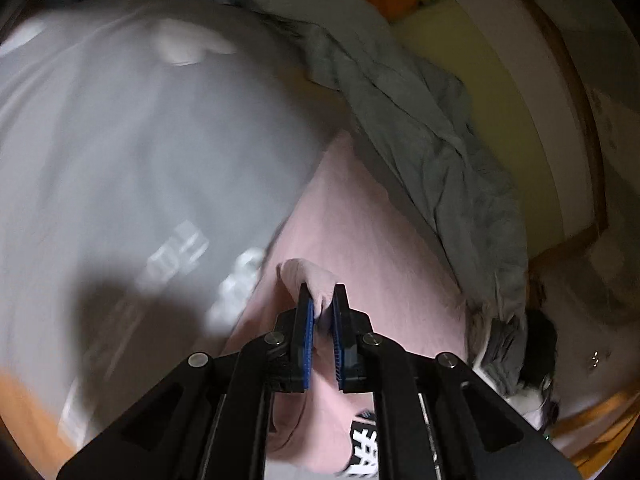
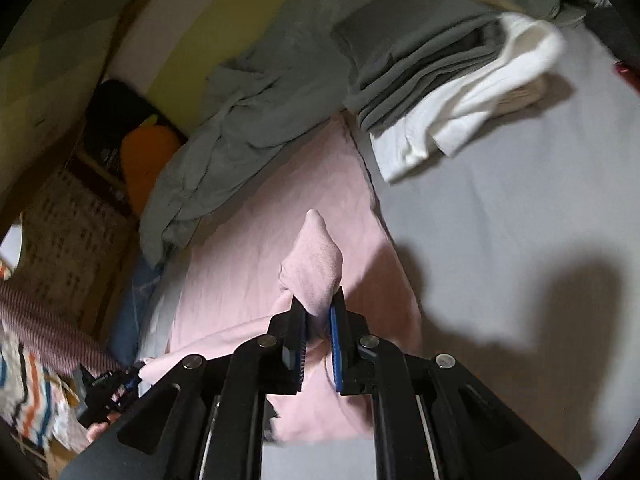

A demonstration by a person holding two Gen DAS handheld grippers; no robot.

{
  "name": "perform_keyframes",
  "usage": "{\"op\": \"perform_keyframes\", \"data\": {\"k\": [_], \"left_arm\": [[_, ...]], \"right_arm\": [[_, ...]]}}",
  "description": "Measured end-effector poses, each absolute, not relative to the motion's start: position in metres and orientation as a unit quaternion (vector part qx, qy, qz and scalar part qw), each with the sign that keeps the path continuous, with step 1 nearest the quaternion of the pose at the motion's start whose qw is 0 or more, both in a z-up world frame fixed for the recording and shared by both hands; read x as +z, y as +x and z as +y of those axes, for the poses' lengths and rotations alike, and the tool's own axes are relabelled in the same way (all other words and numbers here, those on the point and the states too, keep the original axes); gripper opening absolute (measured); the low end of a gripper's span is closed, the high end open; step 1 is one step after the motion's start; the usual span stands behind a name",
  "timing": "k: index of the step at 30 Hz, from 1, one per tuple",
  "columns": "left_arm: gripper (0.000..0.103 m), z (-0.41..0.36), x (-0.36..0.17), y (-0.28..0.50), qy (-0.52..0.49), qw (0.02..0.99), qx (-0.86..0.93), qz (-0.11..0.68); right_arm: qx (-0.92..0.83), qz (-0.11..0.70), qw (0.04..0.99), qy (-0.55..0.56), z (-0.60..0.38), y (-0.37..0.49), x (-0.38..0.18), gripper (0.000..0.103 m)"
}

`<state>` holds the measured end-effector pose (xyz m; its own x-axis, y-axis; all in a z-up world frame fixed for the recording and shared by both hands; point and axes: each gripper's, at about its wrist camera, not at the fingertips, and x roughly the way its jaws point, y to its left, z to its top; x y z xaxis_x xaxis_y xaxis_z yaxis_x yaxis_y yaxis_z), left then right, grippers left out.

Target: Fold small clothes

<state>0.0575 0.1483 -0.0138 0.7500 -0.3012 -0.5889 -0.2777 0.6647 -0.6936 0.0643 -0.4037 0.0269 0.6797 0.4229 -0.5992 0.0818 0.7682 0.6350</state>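
Observation:
A pink garment (image 1: 360,216) lies spread on a light grey sheet (image 1: 120,140); it also shows in the right wrist view (image 2: 260,220). My left gripper (image 1: 321,294) is shut on a bunched pink corner of it, near a black patch with white lettering (image 1: 362,448). My right gripper (image 2: 318,304) is shut on another pinched-up pink corner that stands up between the jaws. The left gripper (image 2: 106,394) also shows at the lower left of the right wrist view, holding the pink edge.
A crumpled grey garment (image 2: 248,120) lies along the far side of the pink one, also seen in the left wrist view (image 1: 440,152). A stack of folded grey clothes (image 2: 416,64) and white clothes (image 2: 480,92) sits on the sheet (image 2: 500,220). A wooden bed edge (image 1: 580,128) runs alongside.

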Motion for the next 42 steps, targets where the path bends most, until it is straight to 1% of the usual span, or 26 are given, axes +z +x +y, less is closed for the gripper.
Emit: {"op": "perform_keyframes", "data": {"k": [1, 2, 3, 4, 5, 6, 7, 11, 15, 16, 17, 18, 21, 22, 23, 24, 25, 27, 31, 33, 36, 37, 39, 41, 42], "left_arm": [[0.013, 0.146, -0.015, 0.067, -0.389, 0.847, -0.004, 0.361], [0.014, 0.144, -0.016, 0.074, -0.37, 0.854, 0.011, 0.364], [0.024, 0.144, -0.017, 0.077, -0.359, 0.86, 0.019, 0.362], [0.036, 0.144, -0.018, 0.076, -0.347, 0.867, 0.02, 0.356], [0.042, 0.145, -0.018, 0.073, -0.337, 0.874, 0.02, 0.35], [0.053, 0.146, -0.019, 0.068, -0.326, 0.88, 0.024, 0.345], [0.056, 0.148, -0.02, 0.06, -0.32, 0.882, 0.031, 0.343], [0.056, 0.153, -0.036, 0.025, -0.361, 0.858, -0.001, 0.365], [0.056, 0.146, -0.053, -0.003, -0.392, 0.831, -0.046, 0.393], [0.059, 0.142, -0.055, -0.007, -0.394, 0.829, -0.055, 0.392], [0.06, 0.139, -0.056, -0.011, -0.389, 0.834, -0.061, 0.386], [0.064, 0.136, -0.055, -0.011, -0.378, 0.841, -0.064, 0.381], [0.064, 0.122, -0.051, -0.008, -0.365, 0.845, -0.09, 0.382], [0.051, 0.117, -0.052, -0.008, -0.367, 0.84, -0.111, 0.385], [0.034, 0.11, -0.056, -0.007, -0.365, 0.836, -0.116, 0.392], [0.011, 0.105, -0.059, -0.005, -0.351, 0.837, -0.1, 0.408], [0.011, 0.102, -0.063, -0.005, -0.341, 0.839, -0.078, 0.417], [0.01, 0.099, -0.053, -0.02, -0.356, 0.843, -0.045, 0.401], [0.01, 0.09, -0.016, -0.07, -0.321, 0.88, -0.063, 0.344], [0.01, 0.092, -0.02, -0.088, -0.329, 0.876, -0.077, 0.345], [0.01, 0.092, -0.054, -0.087, -0.32, 0.856, -0.057, 0.401], [0.01, 0.094, -0.064, -0.087, -0.337, 0.847, -0.059, 0.408], [0.009, 0.097, -0.061, -0.094, -0.359, 0.846, -0.068, 0.389], [0.005, 0.098, -0.045, -0.103, -0.364, 0.852, -0.072, 0.37], [0.005, 0.101, -0.037, -0.108, -0.379, 0.848, -0.079, 0.362]], "right_arm": [[0.091, 0.391, 0.858, 0.321, -0.403, 0.075, 0.024, 0.017], [0.078, 0.396, 0.861, 0.31, -0.401, 0.082, 0.021, 0.028], [0.061, 0.401, 0.866, 0.292, -0.401, 0.086, 0.019, 0.035], [0.048, 0.397, 0.873, 0.279, -0.403, 0.085, 0.019, 0.049], [0.041, 0.388, 0.879, 0.275, -0.405, 0.081, 0.019, 0.061], [0.035, 0.376, 0.885, 0.271, -0.409, 0.074, 0.02, 0.065], [0.031, 0.367, 0.89, 0.27, -0.414, 0.064, 0.023, 0.069], [0.048, 0.377, 0.884, 0.271, -0.426, 0.04, 0.029, 0.07], [0.088, 0.416, 0.863, 0.273, -0.421, 0.012, 0.008, 0.071], [0.103, 0.429, 0.849, 0.29, -0.419, 0.008, -0.003, 0.072], [0.113, 0.426, 0.846, 0.302, -0.42, 0.003, -0.009, 0.072], [0.118, 0.417, 0.847, 0.306, -0.42, 0.001, -0.01, 0.072], [0.158, 0.418, 0.832, 0.329, -0.416, 0.01, -0.013, 0.072], [0.19, 0.425, 0.819, 0.336, -0.41, 0.017, -0.017, 0.072], [0.192, 0.43, 0.817, 0.332, -0.407, 0.02, -0.02, 0.063], [0.185, 0.431, 0.823, 0.32, -0.402, 0.021, -0.02, 0.051], [0.181, 0.43, 0.831, 0.303, -0.395, 0.022, -0.02, 0.011], [0.167, 0.422, 0.845, 0.282, -0.39, 0.015, -0.018, 0.009], [0.164, 0.363, 0.876, 0.27, -0.392, -0.04, 0.016, 0.009], [0.158, 0.355, 0.881, 0.269, -0.393, -0.067, 0.019, 0.009], [0.138, 0.393, 0.868, 0.271, -0.396, -0.088, -0.006, 0.009], [0.127, 0.41, 0.86, 0.277, -0.396, -0.088, -0.019, 0.009], [0.128, 0.408, 0.853, 0.299, -0.398, -0.089, -0.022, 0.009], [0.151, 0.377, 0.866, 0.292, -0.401, -0.095, -0.003, 0.009], [0.158, 0.364, 0.874, 0.28, -0.4, -0.098, 0.007, 0.009]]}}
